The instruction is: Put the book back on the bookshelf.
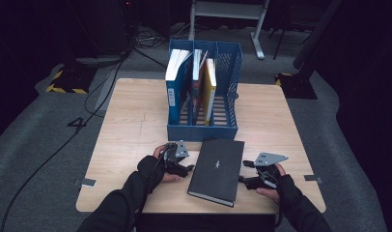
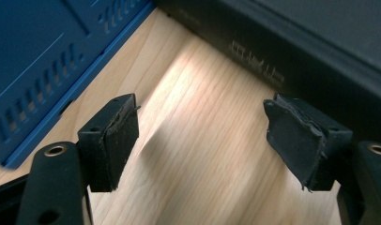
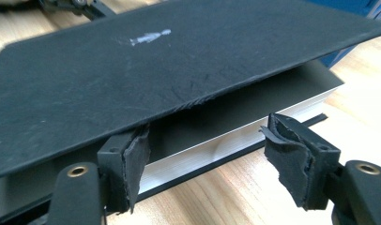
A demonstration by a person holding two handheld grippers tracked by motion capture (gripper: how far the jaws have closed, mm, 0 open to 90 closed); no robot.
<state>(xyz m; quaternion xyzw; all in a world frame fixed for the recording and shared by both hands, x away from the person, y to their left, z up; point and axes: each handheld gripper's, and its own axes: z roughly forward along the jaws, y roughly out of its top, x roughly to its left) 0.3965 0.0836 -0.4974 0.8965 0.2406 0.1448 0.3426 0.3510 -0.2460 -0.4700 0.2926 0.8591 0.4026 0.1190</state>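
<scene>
- A black book (image 1: 217, 170) lies flat on the wooden bench (image 1: 131, 125), just in front of a blue file rack (image 1: 202, 130) holding upright books (image 1: 177, 72)
- The left tool (image 1: 183, 169), jaws spread and grasping nothing, sits beside the book's spine, with the rack's front wall close by
- The right tool (image 1: 246, 173), jaws spread, is at the book's page edge; one jaw is under the raised front cover (image 3: 132, 75), the pads pressing on nothing

Black book (image 2: 292, 51): embossed spine lettering, illegible. Blue book (image 1: 172, 96): white spine label, unreadable.
</scene>
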